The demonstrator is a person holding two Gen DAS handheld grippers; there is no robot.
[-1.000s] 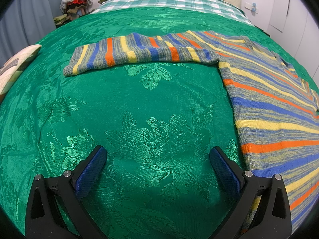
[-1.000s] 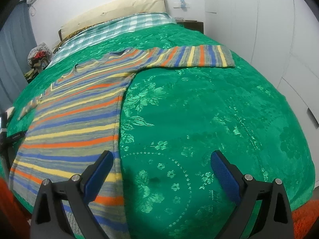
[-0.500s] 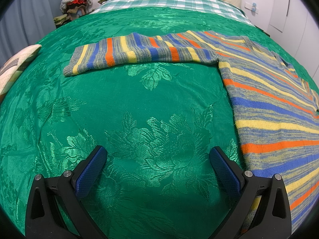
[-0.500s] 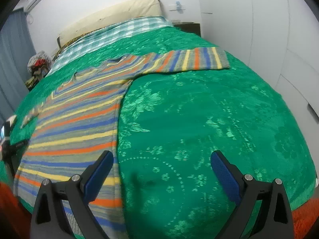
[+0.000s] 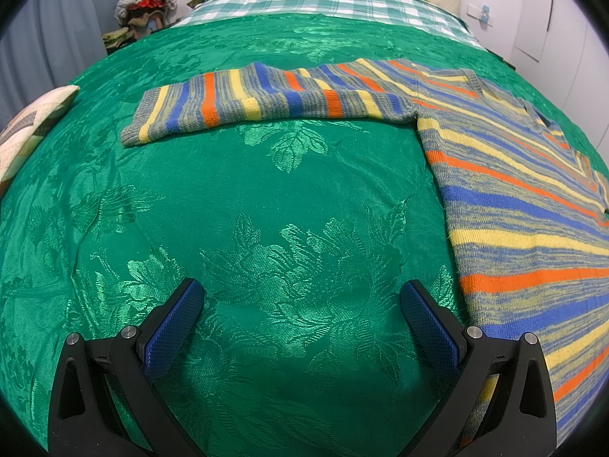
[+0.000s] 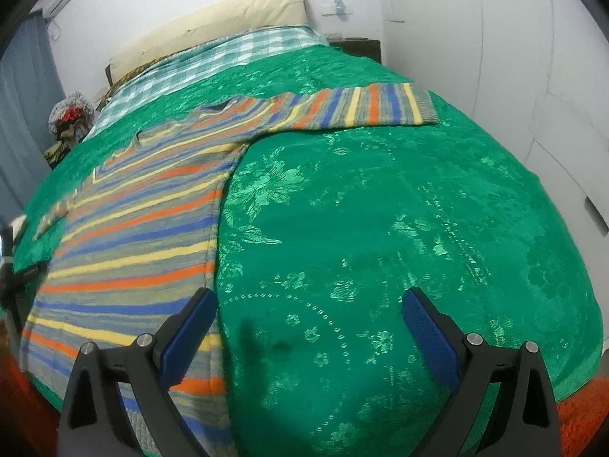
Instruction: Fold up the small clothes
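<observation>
Item: sweater (image 5: 525, 205), striped in blue, yellow, orange and grey. Laid flat and unfolded on the green bedspread (image 5: 266, 209) of a bed, body running from the near edge toward the headboard, both sleeves spread out sideways.

Left sleeve (image 5: 266, 103): long axis crosswise, cuff pointing to the person's left, lying ahead of the left tool (image 5: 300, 312) and well apart from it.

Right sleeve (image 6: 357, 108): also crosswise, cuff pointing right, far ahead of the right tool (image 6: 308, 316).

Left tool: released, fingers spread wide, nothing between them; only bare bedspread under the gap. The sweater's side edge lies just to its right.

Right tool: released, fingers spread wide, empty. Its left finger (image 6: 188, 331) overlaps the sweater's side edge near the hem; whether it touches the knit or hovers above it is hard to say from this angle.

Position: the sweater body lies between the two tools, each tool nearer its own side.

Status: no fold yet made. Likely first step is bringing a sleeve inward across the body, each sleeve being best reached by the tool on its side.

Other: checked sheet (image 5: 323, 0) and pillow (image 6: 213, 26) at the headboard end.
</observation>
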